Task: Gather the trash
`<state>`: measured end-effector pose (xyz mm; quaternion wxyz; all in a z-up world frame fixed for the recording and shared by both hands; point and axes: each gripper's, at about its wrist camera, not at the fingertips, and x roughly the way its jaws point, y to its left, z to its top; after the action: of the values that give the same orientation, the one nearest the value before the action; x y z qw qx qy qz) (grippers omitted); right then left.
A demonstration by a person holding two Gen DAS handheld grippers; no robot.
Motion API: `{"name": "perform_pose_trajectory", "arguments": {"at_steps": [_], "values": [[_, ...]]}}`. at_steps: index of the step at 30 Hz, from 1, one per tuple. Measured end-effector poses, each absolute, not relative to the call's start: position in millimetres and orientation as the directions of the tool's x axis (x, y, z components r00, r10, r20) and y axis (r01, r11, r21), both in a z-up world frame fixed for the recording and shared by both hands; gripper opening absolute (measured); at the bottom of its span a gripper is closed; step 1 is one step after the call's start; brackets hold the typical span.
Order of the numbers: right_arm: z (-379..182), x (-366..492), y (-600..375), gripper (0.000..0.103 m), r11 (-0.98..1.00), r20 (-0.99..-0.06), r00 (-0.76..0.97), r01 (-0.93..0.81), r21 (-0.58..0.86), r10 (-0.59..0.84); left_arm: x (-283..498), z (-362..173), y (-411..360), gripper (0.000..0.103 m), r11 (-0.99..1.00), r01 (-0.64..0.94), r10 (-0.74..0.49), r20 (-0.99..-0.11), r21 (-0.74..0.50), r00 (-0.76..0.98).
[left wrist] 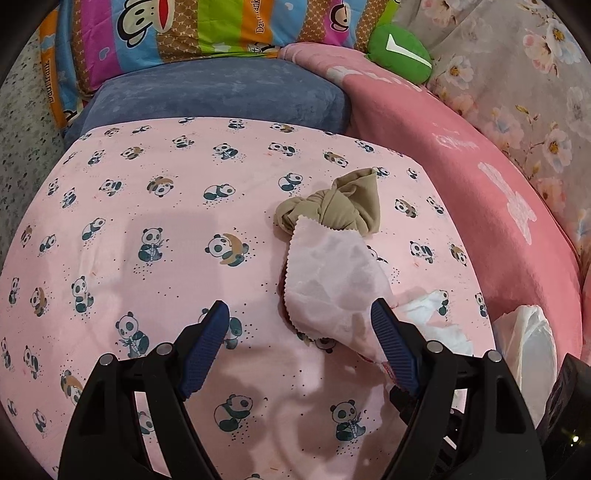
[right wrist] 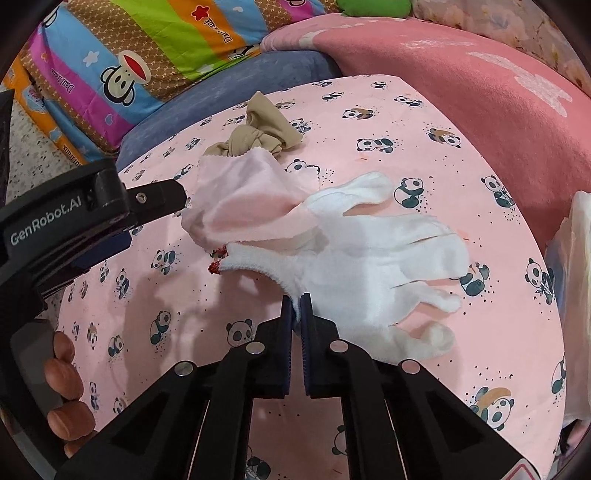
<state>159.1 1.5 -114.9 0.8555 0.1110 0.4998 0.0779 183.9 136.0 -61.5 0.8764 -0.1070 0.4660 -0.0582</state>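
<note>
A white glove [right wrist: 373, 254] lies on the pink panda sheet [right wrist: 424, 369]. My right gripper [right wrist: 297, 306] is shut on the glove's cuff edge. A pale pink cloth swatch [right wrist: 240, 199] overlaps the glove's cuff end, and a knotted beige stocking [right wrist: 255, 138] lies just behind it. In the left wrist view my left gripper [left wrist: 299, 317] is open, its right finger [left wrist: 391, 343] against the pink swatch [left wrist: 332, 280]; the beige stocking [left wrist: 332, 205] lies beyond and a bit of the white glove [left wrist: 436, 321] shows to the right. The left gripper body [right wrist: 74, 218] shows at the left of the right wrist view.
A white plastic bag [left wrist: 532, 347] sits at the right edge of the sheet, also in the right wrist view [right wrist: 576, 258]. A pink blanket [left wrist: 461, 155], a blue cushion [left wrist: 221, 96], a striped cartoon pillow [left wrist: 184, 29] and a green pillow [left wrist: 399, 48] border the far side.
</note>
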Motion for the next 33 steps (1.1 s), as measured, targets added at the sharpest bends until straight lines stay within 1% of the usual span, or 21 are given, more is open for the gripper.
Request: {"name": "perform_pose_trajectory", "arguments": {"at_steps": [7, 10, 14, 15, 17, 20, 27, 33], "values": [[-123, 159, -5, 0.006, 0.957, -0.839, 0.480, -0.003, 0.289, 0.255, 197, -75, 121, 0.075, 0.968, 0.025, -0.227, -0.822, -0.252, 0.522], [-124, 160, -6, 0.006, 0.958, -0.839, 0.481, -0.005, 0.288, 0.254, 199, -82, 115, 0.073, 0.965, 0.037, -0.244, -0.829, -0.261, 0.503], [-124, 159, -9, 0.006, 0.955, -0.838, 0.481, -0.001, 0.295, 0.259, 200, -91, 111, 0.050, 0.956, 0.049, -0.277, -0.839, -0.288, 0.468], [-124, 158, -9, 0.006, 0.955, -0.838, 0.481, 0.000, 0.296, 0.260, 199, -93, 111, 0.047, 0.954, 0.049, -0.283, -0.840, -0.294, 0.462], [-124, 155, -10, 0.006, 0.954, -0.837, 0.480, 0.003, 0.300, 0.262, 198, -94, 111, 0.034, 0.951, 0.051, -0.293, -0.839, -0.304, 0.458], [-123, 151, -12, 0.006, 0.952, -0.837, 0.479, 0.007, 0.306, 0.265, 194, -90, 114, 0.027, 0.947, 0.048, -0.302, -0.833, -0.317, 0.463], [-110, 132, -28, 0.005, 0.945, -0.817, 0.512, 0.030, 0.326, 0.266, 175, -72, 115, 0.025, 0.947, 0.041, -0.298, -0.819, -0.320, 0.491], [-81, 110, -57, 0.005, 0.930, -0.765, 0.591, 0.063, 0.361, 0.257, 153, -48, 95, 0.023, 0.956, 0.074, -0.281, -0.807, -0.285, 0.519]]}}
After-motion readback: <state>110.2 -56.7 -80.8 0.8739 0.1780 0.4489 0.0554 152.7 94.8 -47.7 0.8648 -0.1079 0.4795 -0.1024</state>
